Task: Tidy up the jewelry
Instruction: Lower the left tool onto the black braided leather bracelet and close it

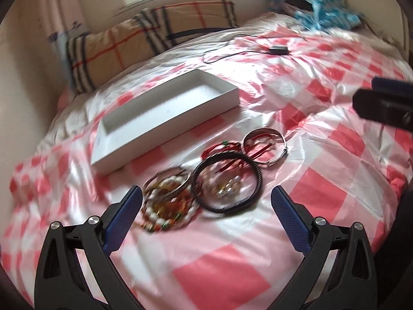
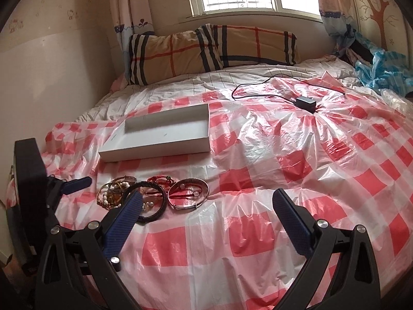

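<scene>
Nearer hand: left gripper [image 1: 206,197], fingers spread wide and holding nothing, is hovering just short of the bracelets [image 1: 214,173].
Right gripper [image 2: 207,205]: likewise gaping, bracelets lying leftward.
Tray [image 1: 165,134]: waiting beyond.

right gripper [image 2: 206,204] open, empty | bracelets [image 2: 152,196] heaped near white box [image 2: 160,135]

Bed [image 2: 284,245], checked sheet: white box [image 2: 160,139], bracelets [image 2: 155,196], charger [image 2: 306,102], pillows [image 2: 206,49].
</scene>
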Tool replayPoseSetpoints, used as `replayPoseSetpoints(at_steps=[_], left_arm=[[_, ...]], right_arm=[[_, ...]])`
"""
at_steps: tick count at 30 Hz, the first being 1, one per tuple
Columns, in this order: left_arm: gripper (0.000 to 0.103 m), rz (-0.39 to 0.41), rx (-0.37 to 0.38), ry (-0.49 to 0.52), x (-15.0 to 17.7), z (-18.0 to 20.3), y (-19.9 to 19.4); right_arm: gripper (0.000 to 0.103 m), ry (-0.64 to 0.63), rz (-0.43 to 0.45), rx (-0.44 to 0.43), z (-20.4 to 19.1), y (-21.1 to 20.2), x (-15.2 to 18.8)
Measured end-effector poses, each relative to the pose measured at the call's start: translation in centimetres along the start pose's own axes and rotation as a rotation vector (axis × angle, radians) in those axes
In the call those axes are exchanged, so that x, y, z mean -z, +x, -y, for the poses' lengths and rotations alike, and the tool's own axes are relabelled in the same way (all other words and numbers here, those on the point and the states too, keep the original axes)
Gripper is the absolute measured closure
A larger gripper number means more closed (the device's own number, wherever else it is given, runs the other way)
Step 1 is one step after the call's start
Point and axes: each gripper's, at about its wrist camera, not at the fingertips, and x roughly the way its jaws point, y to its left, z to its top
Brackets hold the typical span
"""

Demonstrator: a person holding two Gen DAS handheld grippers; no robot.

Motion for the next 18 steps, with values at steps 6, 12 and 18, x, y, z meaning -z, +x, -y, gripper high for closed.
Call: replayPoseSetpoints(at_steps=[6,12,18], left_arm=[[0.007,-0.063,-0.003,0.028,-0.9,1.2,3.6],[0.065,-0.087,0.078,-0.110,-0.6,-0.8,4.6],[0.080,-0.079,0.179,-0.227,0.0,-3.1,3.9]], right_arm=[[0.006,0.033,0.018,-0.013,0.7,-0.4,0.0],[0.006,0.030,0.008,-0.013,0.8,-0.1,0.0],[0.006,0.008,-0.040,-0.009,0.3,0.9,0.1]])
